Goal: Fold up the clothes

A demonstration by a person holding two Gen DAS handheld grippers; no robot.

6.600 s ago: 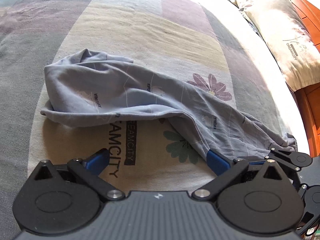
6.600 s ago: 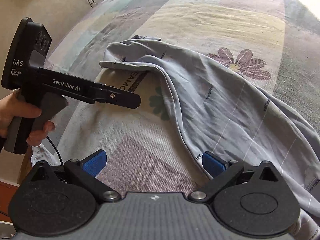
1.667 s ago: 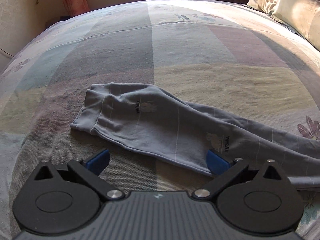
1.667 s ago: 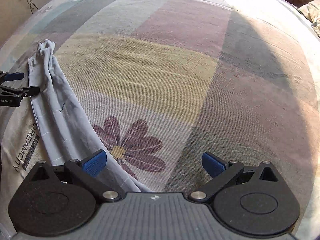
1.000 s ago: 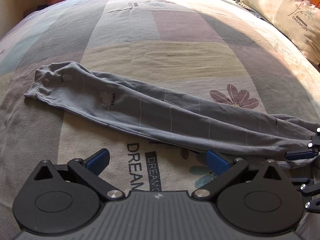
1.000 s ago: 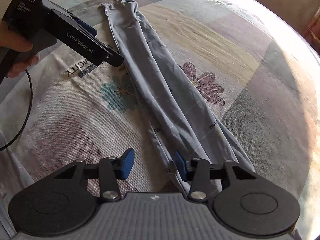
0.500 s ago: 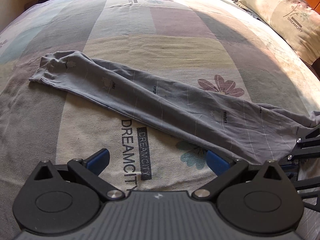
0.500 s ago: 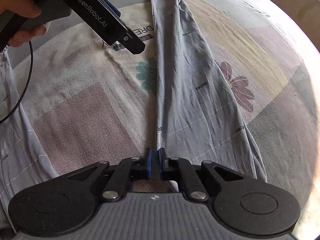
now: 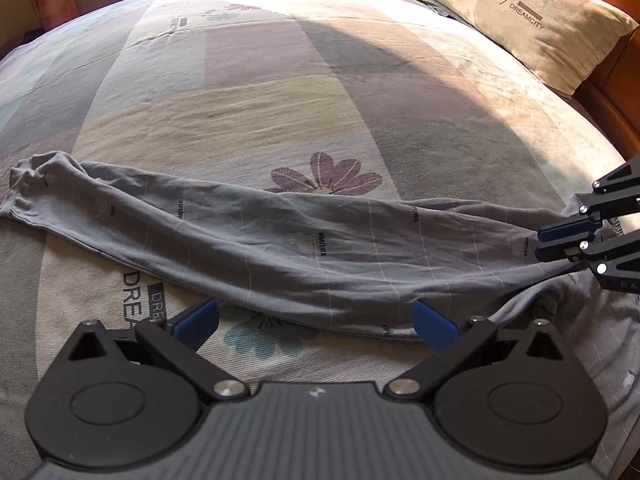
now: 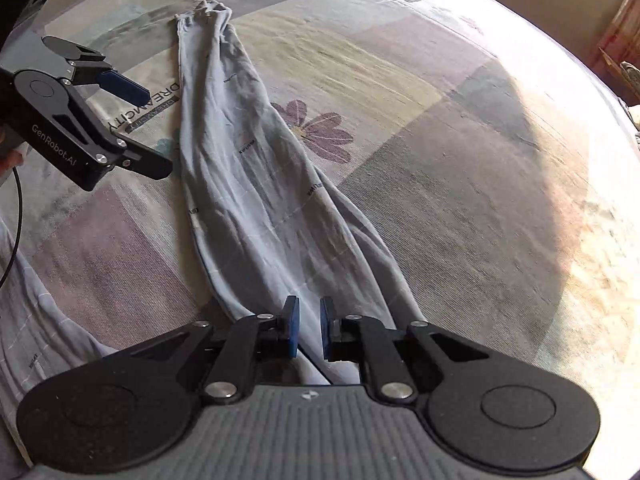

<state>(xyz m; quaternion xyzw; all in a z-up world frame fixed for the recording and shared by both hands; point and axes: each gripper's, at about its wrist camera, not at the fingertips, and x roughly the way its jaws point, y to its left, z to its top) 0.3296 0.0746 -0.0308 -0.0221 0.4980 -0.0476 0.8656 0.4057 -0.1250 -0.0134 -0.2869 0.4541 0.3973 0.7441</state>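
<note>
Sunlight falls across the big bed (image 9: 280, 92), and its patchwork sheet has a purple flower (image 9: 326, 178) printed on it. At the far left, the cuffs of the grey pants (image 9: 280, 248) lie flat on the sheet. The pants stretch in one long strip across the bed, past the flower, to my right side. My left gripper (image 9: 316, 320) hangs just above the sheet with its blue pads spread wide and nothing between them. The near edge of the pants runs right in front of it. At the right end of the pants, my right gripper (image 10: 306, 326) is pinched on the grey cloth, and the cloth lifts up a little there. A cream pillow (image 9: 532, 20) sits at the top right, beside the brown wooden headboard (image 9: 612, 92).
</note>
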